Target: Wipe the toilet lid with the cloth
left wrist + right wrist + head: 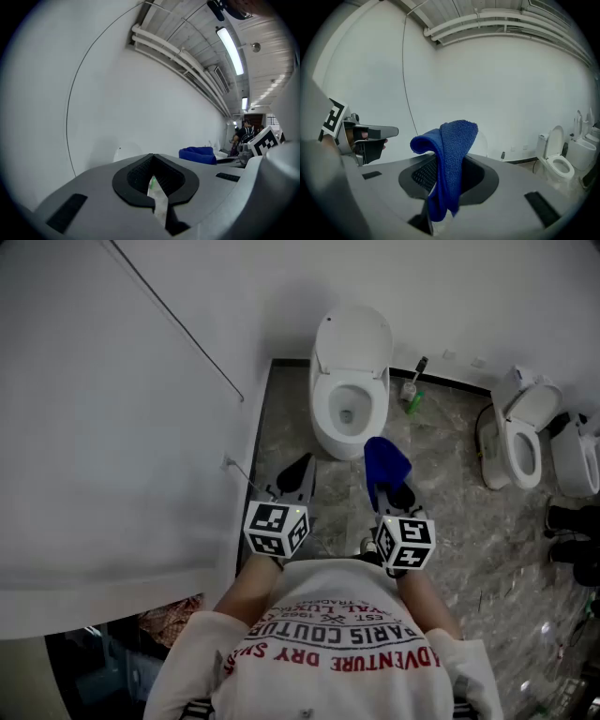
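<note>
The white toilet (349, 390) stands ahead against the back wall, its lid (354, 338) raised and the bowl open. A blue cloth (385, 463) (450, 159) is bunched in my right gripper (382, 479) (440, 187), which is shut on it and held just short of the bowl's front right. The cloth's folded top sticks up above the jaws. My left gripper (300, 467) (154, 187) hovers beside it, front left of the bowl, jaws together with nothing in them. In the left gripper view the cloth (199, 153) shows to the right.
A white partition wall (112, 427) runs close along my left. A toilet brush and a green bottle (413, 395) sit right of the toilet. Two more white toilets (520, 442) (577, 456) stand at the far right on the grey marbled floor (450, 493); dark shoes (572, 521) show there.
</note>
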